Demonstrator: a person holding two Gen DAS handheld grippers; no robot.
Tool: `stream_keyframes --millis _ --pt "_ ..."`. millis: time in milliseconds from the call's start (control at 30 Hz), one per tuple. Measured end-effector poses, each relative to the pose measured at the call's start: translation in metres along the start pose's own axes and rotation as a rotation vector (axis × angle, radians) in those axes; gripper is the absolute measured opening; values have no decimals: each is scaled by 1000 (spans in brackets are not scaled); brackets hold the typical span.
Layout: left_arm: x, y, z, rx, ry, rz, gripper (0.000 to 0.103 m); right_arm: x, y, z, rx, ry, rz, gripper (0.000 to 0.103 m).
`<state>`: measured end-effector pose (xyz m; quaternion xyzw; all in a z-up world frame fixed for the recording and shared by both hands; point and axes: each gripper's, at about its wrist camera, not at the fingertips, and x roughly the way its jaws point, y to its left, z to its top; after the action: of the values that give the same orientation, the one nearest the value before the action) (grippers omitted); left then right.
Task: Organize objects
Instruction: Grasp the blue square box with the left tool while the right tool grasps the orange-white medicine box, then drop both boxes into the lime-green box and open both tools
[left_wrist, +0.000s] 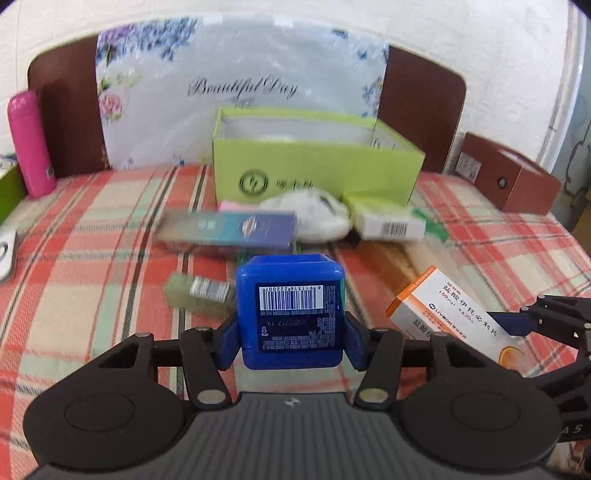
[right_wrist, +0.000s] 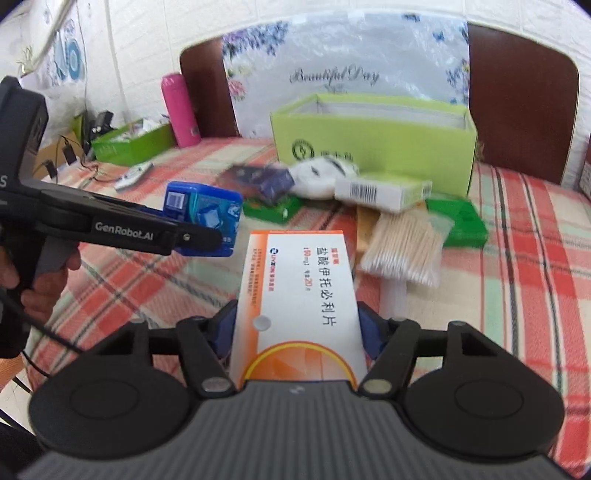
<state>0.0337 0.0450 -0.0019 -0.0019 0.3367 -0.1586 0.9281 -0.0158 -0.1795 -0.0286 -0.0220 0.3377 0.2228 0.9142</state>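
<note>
Blue hard plastic, the small box sits clamped in your left gripper above the bed; rigid but slick, so keep hold on its flat sides. Your right gripper clamps the light, crushable medicine carton across its width.

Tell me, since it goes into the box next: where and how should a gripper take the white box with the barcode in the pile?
Probably across its two long faces, from above, near the barcode end. The white barcode box lies flat on top of the pile in front of the open green box, so its upper face is free, while the white bundle crowds its left end.
</note>
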Motion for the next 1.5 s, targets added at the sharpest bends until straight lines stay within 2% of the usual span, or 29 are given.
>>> stream_keyframes --millis 100,333,500,667,867,1133,1167,1200,1233,1267,1367,1500 --pt "-5 -1 20 7 -53 -24 58 -8 -9 20 2 -51 -12 65" --pt "-5 -4 65 14 -148 -35 58 -12 -35 68 13 -156 -104 65" --pt "8 -8 102 21 -202 -38 58 6 -57 99 39 -179 -156 65" --pt "37 -9 143 22 -215 -20 58 39 -74 132 39 -206 -187 65" --pt "86 7 182 -19 -190 16 58 99 -93 167 27 -209 -199 65" --pt "144 27 196 -31 -144 69 58 173 -107 184 12 -171 -186 65" --pt "150 29 195 -34 -147 76 63 182 -109 183 2 -157 -177 66" --pt "154 31 192 -37 -153 83 70 190 -110 182 -9 -142 -170 75" --pt "157 33 189 -40 -153 94 85 197 -111 179 -20 -128 -177 84" --pt "158 34 184 -42 -158 113 87 199 -111 175 -31 -123 -184 94" --pt "156 38 174 -32 -171 116 87 195 -112 166 -44 -137 -184 95" --pt "150 36 172 -36 -169 122 87 184 -113 163 -35 -148 -198 101"
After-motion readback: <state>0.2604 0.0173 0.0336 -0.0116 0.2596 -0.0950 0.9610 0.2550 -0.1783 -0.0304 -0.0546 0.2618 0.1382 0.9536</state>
